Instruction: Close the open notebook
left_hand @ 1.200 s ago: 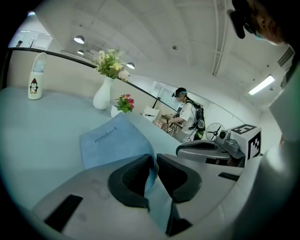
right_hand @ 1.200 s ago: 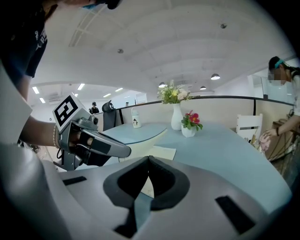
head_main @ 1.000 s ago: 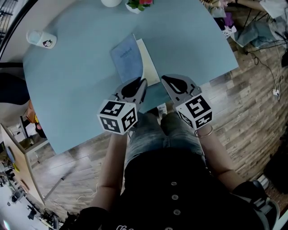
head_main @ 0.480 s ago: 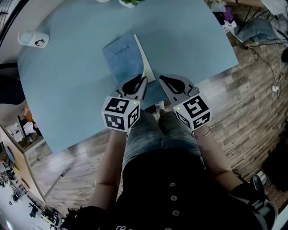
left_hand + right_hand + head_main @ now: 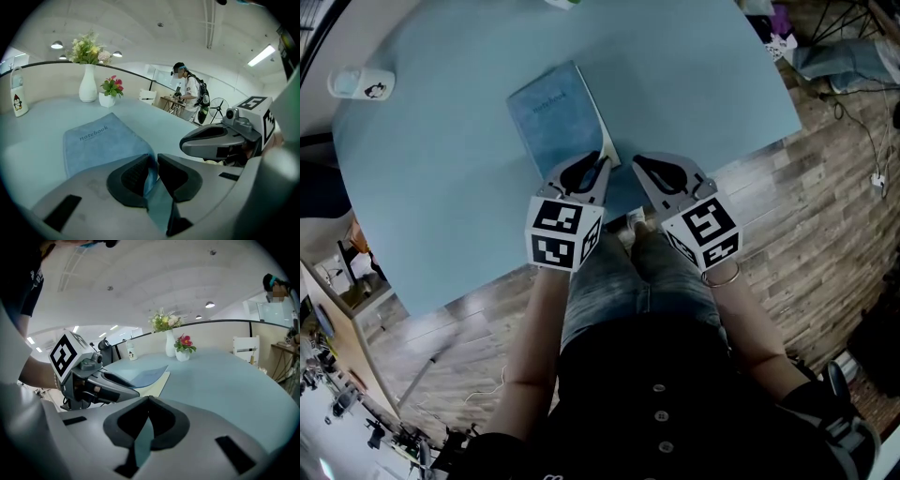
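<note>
A blue notebook (image 5: 555, 120) lies on the light blue table (image 5: 441, 187) just beyond my grippers. Its cover, printed "notebook" (image 5: 101, 140), faces up, and only a thin cream strip of page (image 5: 606, 141) shows along its right edge. My left gripper (image 5: 598, 165) is shut on the cover's near right corner; blue material sits between its pads (image 5: 136, 176). My right gripper (image 5: 641, 167) hovers beside it at the table's near edge, shut and empty. The right gripper view shows the cover (image 5: 149, 372) still lifted slightly over the cream page (image 5: 152, 386).
A white bottle with a penguin (image 5: 356, 84) stands at the table's far left. A white vase of flowers (image 5: 88, 84) and a small potted plant (image 5: 110, 93) stand at the far side. A person (image 5: 190, 93) stands in the background. My legs are below the near edge.
The left gripper has carried the cover over to the right and down, so the wide cream page seen earlier is now nearly covered. The right gripper has stayed put.
</note>
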The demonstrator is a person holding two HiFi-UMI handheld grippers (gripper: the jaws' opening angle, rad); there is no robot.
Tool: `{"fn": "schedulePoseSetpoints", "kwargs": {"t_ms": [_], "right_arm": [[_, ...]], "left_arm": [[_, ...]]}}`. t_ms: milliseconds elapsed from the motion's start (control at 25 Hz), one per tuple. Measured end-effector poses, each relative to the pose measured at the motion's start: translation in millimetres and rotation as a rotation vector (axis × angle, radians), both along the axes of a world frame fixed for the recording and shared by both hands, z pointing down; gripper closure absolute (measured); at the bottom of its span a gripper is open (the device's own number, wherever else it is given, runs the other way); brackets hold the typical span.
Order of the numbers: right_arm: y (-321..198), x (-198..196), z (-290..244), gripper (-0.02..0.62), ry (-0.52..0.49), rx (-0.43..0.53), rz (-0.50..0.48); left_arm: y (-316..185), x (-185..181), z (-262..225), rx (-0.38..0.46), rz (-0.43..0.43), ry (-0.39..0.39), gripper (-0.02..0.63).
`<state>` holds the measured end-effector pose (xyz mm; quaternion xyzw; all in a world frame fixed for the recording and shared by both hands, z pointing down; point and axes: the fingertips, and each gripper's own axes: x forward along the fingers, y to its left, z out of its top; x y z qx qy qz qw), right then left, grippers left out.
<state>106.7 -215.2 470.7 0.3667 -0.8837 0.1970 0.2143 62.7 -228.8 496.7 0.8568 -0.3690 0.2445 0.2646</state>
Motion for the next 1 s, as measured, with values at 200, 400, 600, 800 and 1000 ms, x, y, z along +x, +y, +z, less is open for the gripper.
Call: {"fn": "schedulePoseSetpoints", "kwargs": {"t_ms": [200, 400, 600, 800, 1000], "right_arm": [[-4.4, 4.9, 3.6, 0.595, 0.006, 0.006, 0.007], [-6.9, 2.5, 4.8, 0.595, 0.005, 0.015, 0.004], [-6.8, 3.4, 3.5, 0.595, 0.009, 0.024, 0.008], [-6.8, 4.1, 1.0, 0.595, 0.021, 0.040, 0.010], [-4.9, 7.1, -2.3, 0.595, 0.027, 0.054, 0.017]], "left_arm": [[-2.2, 3.8, 7.3, -0.039, 0.017, -0.020, 0.542], [-2.2, 6.0, 15.6, -0.064, 0.037, -0.058, 0.532], [0.0, 10.2, 22.1, -0.075, 0.057, -0.088, 0.526], [-0.4, 10.8, 25.7, -0.067, 0.060, -0.118, 0.519], [0.4, 11.9, 25.5, -0.079, 0.066, -0.105, 0.511]]}}
